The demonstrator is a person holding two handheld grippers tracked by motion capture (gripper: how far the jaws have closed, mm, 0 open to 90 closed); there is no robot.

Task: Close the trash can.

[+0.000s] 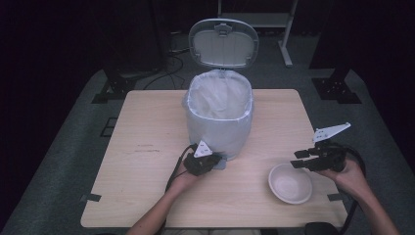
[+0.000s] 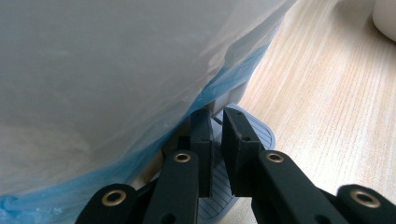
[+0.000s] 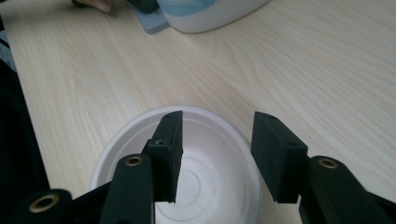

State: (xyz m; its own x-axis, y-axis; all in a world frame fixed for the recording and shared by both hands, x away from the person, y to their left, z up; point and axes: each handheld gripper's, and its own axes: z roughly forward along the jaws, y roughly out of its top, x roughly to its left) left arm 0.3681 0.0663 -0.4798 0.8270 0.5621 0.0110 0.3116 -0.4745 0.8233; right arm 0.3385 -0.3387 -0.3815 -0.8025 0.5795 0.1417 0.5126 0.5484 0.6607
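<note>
High view sets out the layout: a pedal bin [image 1: 219, 115] lined with a pale plastic bag stands at the middle of the wooden table [image 1: 142, 147], its lid [image 1: 223, 41] tipped up and back, and a white bowl [image 1: 289, 183] sits on the table near the person's right, well apart from the bin. The left gripper [image 1: 215, 160] is down at the foot of the bin, on the grey-blue pedal [image 1: 221, 164] that juts toward the person; in the left gripper view its jaws stand nearly together, a thin gap between them, resting on the ribbed pedal [image 2: 254, 133] right under the bag-covered wall, with nothing clamped, so it looks to be pressing the pedal down and holding the lid up. The right gripper [image 1: 299, 160] hovers just above and beside the bowl, jaws spread wide and empty; in the right gripper view the bowl [image 3: 205, 179] lies directly below and between them, and it looks empty inside. What the next move turns on, as I judge it, is that the bowl lies on the right-hand side, just under the right gripper, while the bin's open mouth lies forward and to the left of it, across bare table. So the right hand is the nearer one to take the bowl by its rim, and the carry would run leftward and up over the bin's edge while the left keeps the pedal down
</note>
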